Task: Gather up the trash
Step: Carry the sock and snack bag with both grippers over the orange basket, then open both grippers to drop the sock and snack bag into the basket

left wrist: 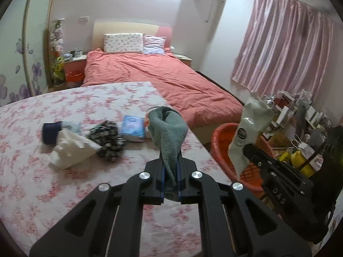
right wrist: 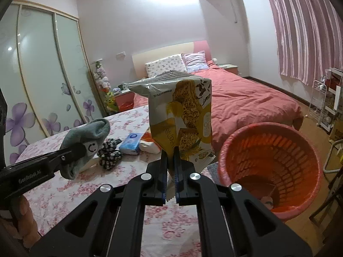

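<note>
Jaws of your left gripper (left wrist: 170, 167) are clamped on a grey-green sock (left wrist: 169, 128), lifted above the floral tablecloth (left wrist: 64, 107) near its right edge. Your right gripper (right wrist: 170, 171) pinches a yellow snack wrapper (right wrist: 182, 115) by its lower end, upright, just left of the orange basket (right wrist: 268, 160) standing on the floor beside the table. Back on the cloth lie a blue tissue pack (left wrist: 133, 128), a black patterned cloth (left wrist: 108, 141) and a white bag (left wrist: 70, 150).
</note>
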